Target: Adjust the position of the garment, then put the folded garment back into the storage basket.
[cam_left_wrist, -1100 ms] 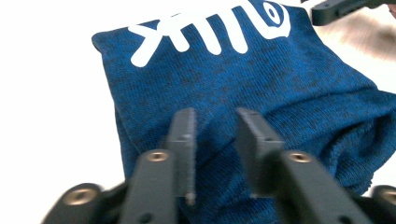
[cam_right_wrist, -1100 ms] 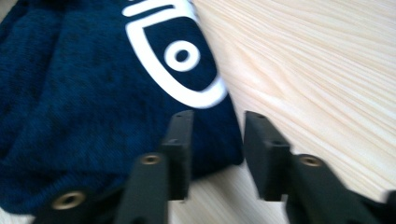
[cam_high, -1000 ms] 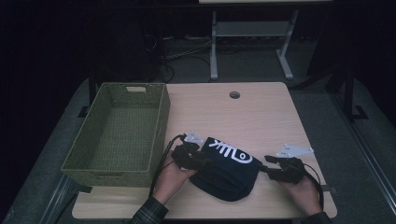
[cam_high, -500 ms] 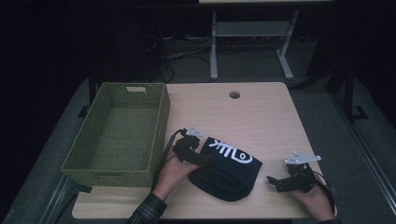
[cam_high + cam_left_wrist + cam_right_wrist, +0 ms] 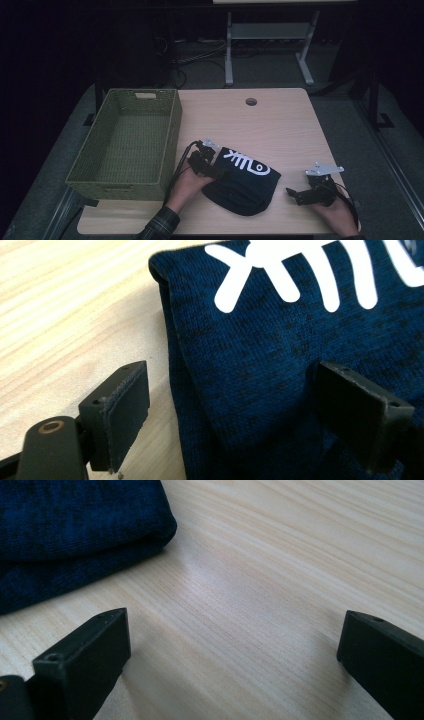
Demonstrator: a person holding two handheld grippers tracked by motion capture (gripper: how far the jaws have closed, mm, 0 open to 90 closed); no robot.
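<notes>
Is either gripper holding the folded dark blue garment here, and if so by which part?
Nothing is held. The left gripper has just opened, jaws straddling the garment edge without pressing. The right gripper, also just opened, stands over bare table.

Green woven basket (image 5: 127,140), empty, sits along the tabletop's (image 5: 280,125) left edge, its left side overhanging. Round cable hole (image 5: 251,102) near the far edge, centre. Beyond the table, a white metal stand (image 5: 265,45) and cables (image 5: 192,55) on dark floor.

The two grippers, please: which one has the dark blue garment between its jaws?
The left gripper: its open jaws straddle the folded garment's edge. The right gripper is open over bare table, beside the cloth.
</notes>
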